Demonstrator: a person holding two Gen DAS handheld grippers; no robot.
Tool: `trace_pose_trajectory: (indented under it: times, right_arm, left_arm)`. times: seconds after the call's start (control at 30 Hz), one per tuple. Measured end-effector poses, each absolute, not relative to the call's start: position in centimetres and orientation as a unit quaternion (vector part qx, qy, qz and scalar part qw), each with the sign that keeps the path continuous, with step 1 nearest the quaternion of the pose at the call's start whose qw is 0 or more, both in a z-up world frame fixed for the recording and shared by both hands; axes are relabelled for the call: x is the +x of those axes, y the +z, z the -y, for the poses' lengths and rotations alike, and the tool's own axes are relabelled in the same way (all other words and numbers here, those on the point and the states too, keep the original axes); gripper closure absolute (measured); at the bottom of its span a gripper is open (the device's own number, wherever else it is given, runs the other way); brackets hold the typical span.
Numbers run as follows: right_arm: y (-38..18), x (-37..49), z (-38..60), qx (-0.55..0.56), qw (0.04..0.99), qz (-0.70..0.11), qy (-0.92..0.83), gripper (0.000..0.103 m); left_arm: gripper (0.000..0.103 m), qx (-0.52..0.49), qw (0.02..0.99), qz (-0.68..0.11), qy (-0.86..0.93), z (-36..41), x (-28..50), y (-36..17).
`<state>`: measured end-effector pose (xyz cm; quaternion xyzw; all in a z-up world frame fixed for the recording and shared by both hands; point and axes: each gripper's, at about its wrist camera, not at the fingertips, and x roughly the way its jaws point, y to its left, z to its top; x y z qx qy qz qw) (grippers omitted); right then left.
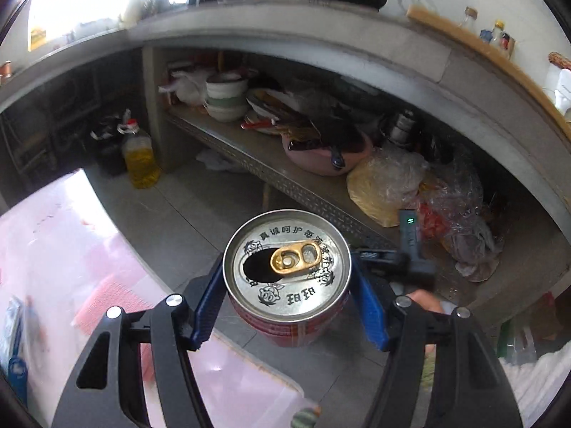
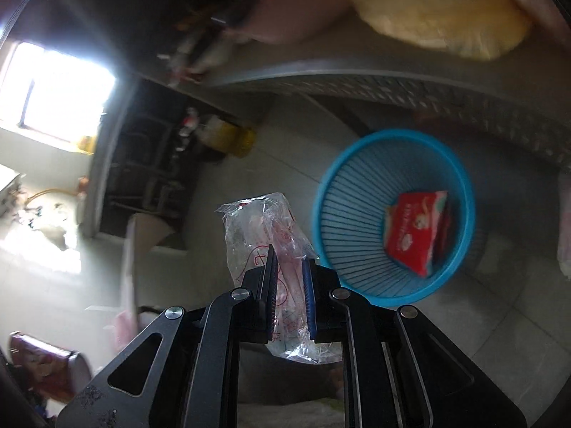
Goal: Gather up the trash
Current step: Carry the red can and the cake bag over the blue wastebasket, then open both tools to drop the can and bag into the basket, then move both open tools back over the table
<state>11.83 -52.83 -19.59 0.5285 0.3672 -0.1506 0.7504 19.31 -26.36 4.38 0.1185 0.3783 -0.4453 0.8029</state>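
My left gripper (image 1: 285, 274) is shut on a red drink can (image 1: 287, 271), opened, with a gold pull tab, held upright above the floor. My right gripper (image 2: 289, 260) is shut on a crumpled clear plastic wrapper (image 2: 264, 228) with red print. A blue plastic basket (image 2: 332, 178) stands on the floor ahead and to the right of the right gripper, with a red packet (image 2: 415, 232) inside it. The other gripper (image 1: 410, 246) shows behind the can in the left wrist view.
A low metal shelf (image 1: 249, 157) under a concrete counter (image 1: 285, 32) holds bowls, a pink basin (image 1: 328, 157) and plastic bags (image 1: 389, 182). An oil bottle (image 1: 139, 157) stands on the tiled floor. A pink-covered surface (image 1: 53, 235) lies at left.
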Motion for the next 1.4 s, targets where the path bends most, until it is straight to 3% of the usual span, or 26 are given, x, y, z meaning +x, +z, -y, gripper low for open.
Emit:
trace_pose_trajectory:
  times: [0.07,0.13,0.2,0.67,0.73,0.83,1.13,1.4]
  right_arm:
    - [-21.8,13.8,53.2,0.523,0.741,-0.386,-0.167,0.083]
    - [-24.1,15.7,53.5,0.524,0.738,-0.397,-0.149,0.058]
    - [-25.7,16.4,54.0,0.52,0.734,-0.41,-0.152,0.051]
    - [-25.0,6.7,54.0,0.524,0.735,-0.381,-0.201,0.046]
    - [-25.0,5.4,54.0,0.528,0.73,-0.381,-0.207,0.046]
    - [-25.0,3.9,53.9,0.53,0.726,-0.383,-0.214,0.046]
    - [-24.4,2.9,52.9,0.527,0.728,-0.384,-0.208,0.046]
    - [-19.5,3.8,51.4,0.481,0.774,-0.371,-0.179,0.045]
  left_arm:
    - [0.039,0.138,0.794,-0.391,-0.444,28.9,20.2,3.2]
    - [0.039,0.151,0.785,-0.402,-0.446,31.0,20.9,2.2]
    - [0.039,0.158,0.776,-0.417,-0.446,32.7,21.6,1.1]
    - [0.038,0.213,0.711,-0.53,-0.409,43.8,25.4,-8.1]
    - [0.029,0.21,0.721,-0.53,-0.395,44.9,26.0,-8.9]
    - [0.028,0.198,0.732,-0.529,-0.382,45.2,26.3,-9.3]
    - [0.028,0.189,0.743,-0.511,-0.388,41.8,25.1,-6.9]
    - [0.028,0.148,0.782,-0.451,-0.404,34.2,22.4,0.3]
